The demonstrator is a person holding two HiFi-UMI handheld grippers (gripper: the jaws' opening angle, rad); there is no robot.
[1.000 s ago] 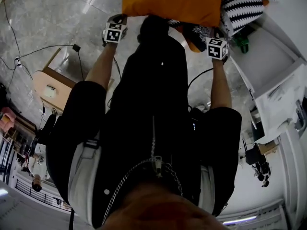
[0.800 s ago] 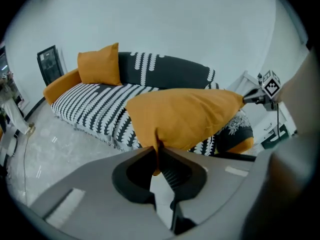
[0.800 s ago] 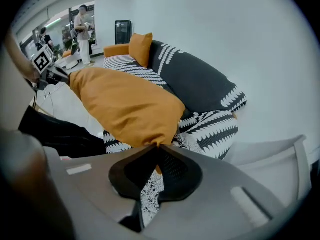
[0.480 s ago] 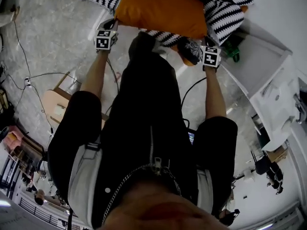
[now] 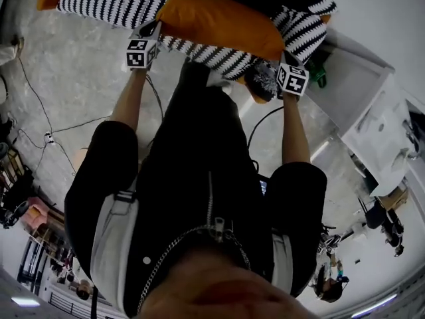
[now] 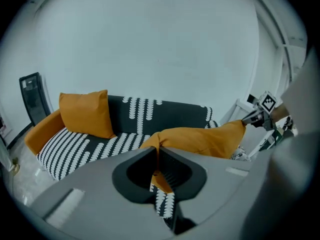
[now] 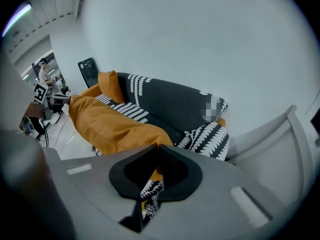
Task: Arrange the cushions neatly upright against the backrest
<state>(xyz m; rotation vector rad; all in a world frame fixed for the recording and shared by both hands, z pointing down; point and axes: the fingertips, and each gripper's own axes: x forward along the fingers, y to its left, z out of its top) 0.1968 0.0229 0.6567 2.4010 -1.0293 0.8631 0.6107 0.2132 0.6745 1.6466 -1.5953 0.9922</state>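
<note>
Above the sofa (image 6: 95, 144), we hold the orange cushion (image 5: 222, 22) by its corners, left gripper (image 6: 156, 154) and right gripper (image 7: 156, 156) both clamped shut; we should lower it level, upright against the backrest (image 6: 175, 116).

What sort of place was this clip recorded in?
Probably a work or studio space staged as a lounge: a black-and-white patterned fabric sofa with an upright orange fabric cushion stands against a bare white wall, while loose black cables trail across the glossy grey floor.
</note>
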